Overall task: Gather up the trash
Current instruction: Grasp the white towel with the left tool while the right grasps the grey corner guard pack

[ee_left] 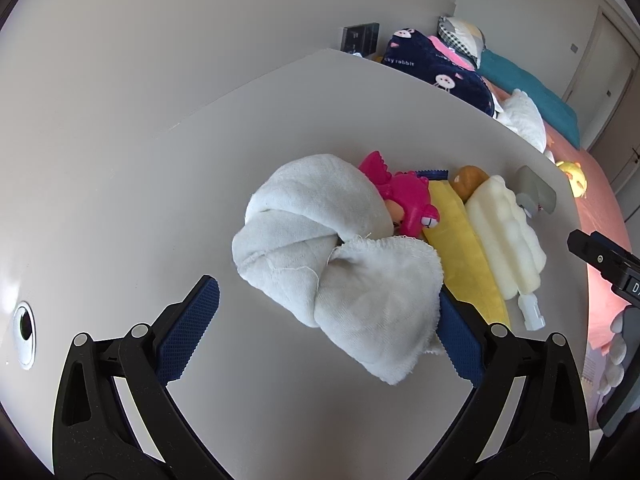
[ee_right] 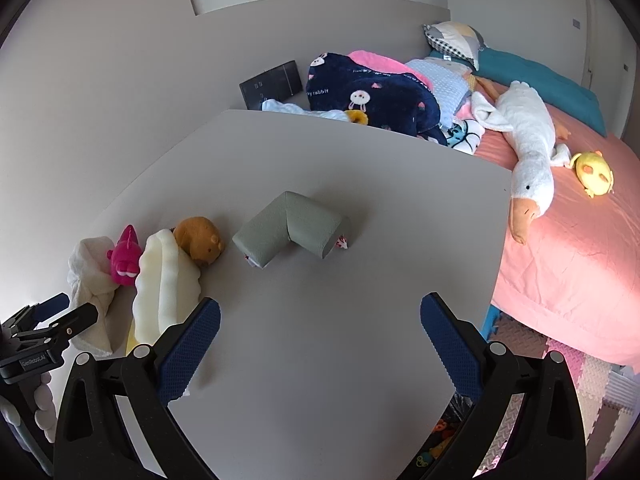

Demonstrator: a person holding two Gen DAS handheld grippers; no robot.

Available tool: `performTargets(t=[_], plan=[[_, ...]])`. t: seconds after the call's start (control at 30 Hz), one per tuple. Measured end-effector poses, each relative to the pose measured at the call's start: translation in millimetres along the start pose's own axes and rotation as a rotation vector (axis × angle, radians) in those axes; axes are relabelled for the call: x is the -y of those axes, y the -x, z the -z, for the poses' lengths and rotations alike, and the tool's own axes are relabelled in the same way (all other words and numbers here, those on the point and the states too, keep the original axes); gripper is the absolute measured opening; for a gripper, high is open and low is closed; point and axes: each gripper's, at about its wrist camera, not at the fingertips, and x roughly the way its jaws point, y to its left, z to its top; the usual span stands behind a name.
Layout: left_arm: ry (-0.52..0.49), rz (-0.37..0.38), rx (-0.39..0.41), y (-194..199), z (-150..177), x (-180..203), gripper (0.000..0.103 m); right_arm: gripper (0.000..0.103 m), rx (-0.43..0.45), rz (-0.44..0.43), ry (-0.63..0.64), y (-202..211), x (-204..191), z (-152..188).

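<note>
Left wrist view: left gripper spread wide, fingers straddling the lower end of the knotted white cloth, nothing pinched yet. Just beyond the fingertips, packed together on the counter — pink toy, yellow sheet, cream foam piece, brown plush. Far counter edge close behind the heap, bed past it; bare surface off the left finger.

Right wrist view: right gripper likewise wide and empty, hovering over bare counter. Grey foam corner guard straight ahead of the fingertips, alone, well apart from the heap off the left finger. Counter edge near the right finger, floor mats below — little margin there, plenty ahead.

Judging by this: no bin or bag visible, every item on the counter, so collection looks barely begun; cloth probably first.
</note>
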Motion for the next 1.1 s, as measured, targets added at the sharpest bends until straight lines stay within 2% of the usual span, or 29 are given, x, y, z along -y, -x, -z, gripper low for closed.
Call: performTargets(t=[0.27,0.3,0.33,0.4,0.53,0.63,0.9,0.97,1.0,1.1], plan=[[-0.037,-0.035,-0.002,-13,-4,0,0.097,0.1,-0.009,0.009,0.041,-22,-10,-16],[-0.04,-0.035,0.002,-14,-4,0,0.091,0.1,-0.012,0.015,0.051,-26,-12,-19],[-0.041,-0.029,-0.002,-15,-4,0,0.081,0.1,-0.014,0.019,0.059,-29,-13,-21],[-0.03,-0.03,-0.009,-19,-4,-2,0.07,0.1,-0.018,0.029,0.075,-35,-16,-25],[-0.052,-0.05,0.011,-19,-2,-3,0.06,0.1,-0.03,0.047,0.101,-46,-19,-32],[-0.09,-0.068,0.01,-19,-1,2,0.058,0.1,-0.038,0.019,0.095,-52,-20,-36],[-0.087,-0.055,0.015,-18,0,-1,0.058,0.099,-0.07,-0.046,0.094,-67,-24,-43],[-0.088,-0.052,0.017,-18,0,-1,0.058,0.084,-0.071,-0.057,0.113,-70,-27,-44],[-0.086,-0.05,0.019,-18,0,-1,0.058,0.068,-0.067,-0.055,0.11,-70,-28,-44],[-0.071,-0.041,0.021,-18,0,-3,0.058,0.063,-0.065,-0.065,0.091,-71,-25,-46]])
